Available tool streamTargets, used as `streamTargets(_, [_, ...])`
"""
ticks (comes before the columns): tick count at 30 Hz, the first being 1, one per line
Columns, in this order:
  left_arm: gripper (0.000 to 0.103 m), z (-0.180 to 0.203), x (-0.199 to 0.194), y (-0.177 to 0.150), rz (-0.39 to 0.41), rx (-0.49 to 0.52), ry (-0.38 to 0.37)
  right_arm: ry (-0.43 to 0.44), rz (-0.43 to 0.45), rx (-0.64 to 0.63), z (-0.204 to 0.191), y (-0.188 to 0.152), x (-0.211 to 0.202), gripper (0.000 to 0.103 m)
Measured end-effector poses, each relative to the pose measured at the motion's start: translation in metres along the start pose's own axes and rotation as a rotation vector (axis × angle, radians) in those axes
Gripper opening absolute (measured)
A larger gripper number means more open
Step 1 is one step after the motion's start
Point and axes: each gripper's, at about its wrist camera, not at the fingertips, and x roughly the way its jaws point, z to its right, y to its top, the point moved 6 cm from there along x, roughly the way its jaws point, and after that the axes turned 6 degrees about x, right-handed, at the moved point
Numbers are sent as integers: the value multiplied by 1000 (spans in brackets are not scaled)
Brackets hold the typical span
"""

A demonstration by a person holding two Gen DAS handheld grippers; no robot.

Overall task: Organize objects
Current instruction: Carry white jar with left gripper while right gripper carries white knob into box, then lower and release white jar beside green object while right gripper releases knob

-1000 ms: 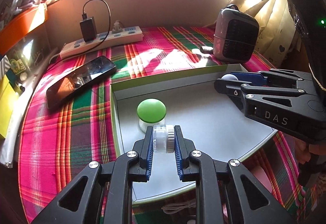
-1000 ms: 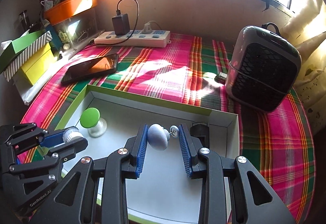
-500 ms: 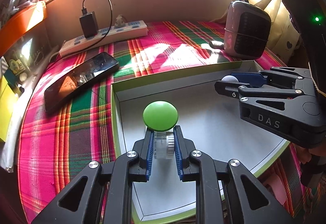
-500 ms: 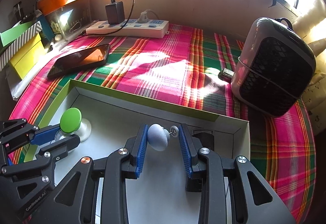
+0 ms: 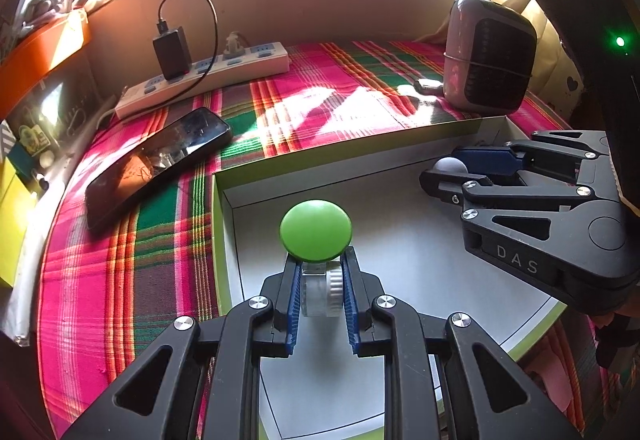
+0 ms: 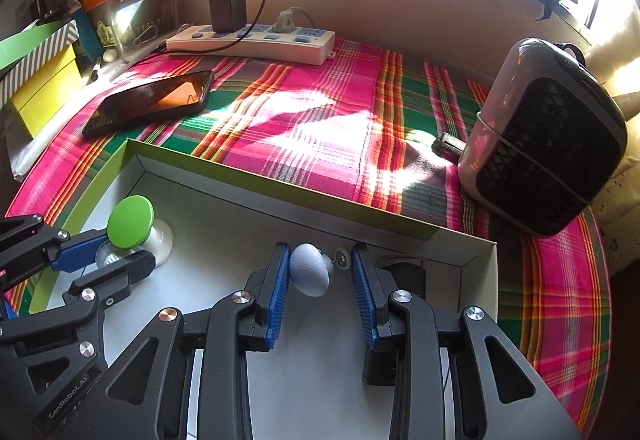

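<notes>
My left gripper [image 5: 320, 280] is shut on a small clear jar with a white cap [image 5: 322, 290], held low inside the white box with green rim [image 5: 360, 149], right behind a green-topped mushroom knob [image 5: 316, 230]. It also shows in the right wrist view [image 6: 108, 260]. My right gripper [image 6: 320, 272] is shut on a pale blue mushroom-shaped pin [image 6: 310, 274] with a thin stem and small disc, near the box's far right wall. In the left wrist view it [image 5: 444, 175] holds the pale cap [image 5: 450, 164].
A black phone [image 5: 160, 163] lies on the plaid cloth left of the box. A white power strip [image 5: 208, 77] with a black charger sits at the back. A grey heater [image 6: 544, 135] stands at the right. Yellow and green boxes [image 6: 44, 79] are far left.
My left gripper has moved forward and down with the jar, close up to the green knob. My right gripper has edged toward the box's far wall, still holding the blue pin.
</notes>
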Motion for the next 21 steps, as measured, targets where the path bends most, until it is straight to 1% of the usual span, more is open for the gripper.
streamTargets(8, [18, 2, 1, 0, -3, 14, 12, -8, -8, -9, 0, 0, 1, 32])
streamTargets(21, [23, 4, 2, -1, -4, 22, 13, -12, -10, -7, 0, 0, 1, 33])
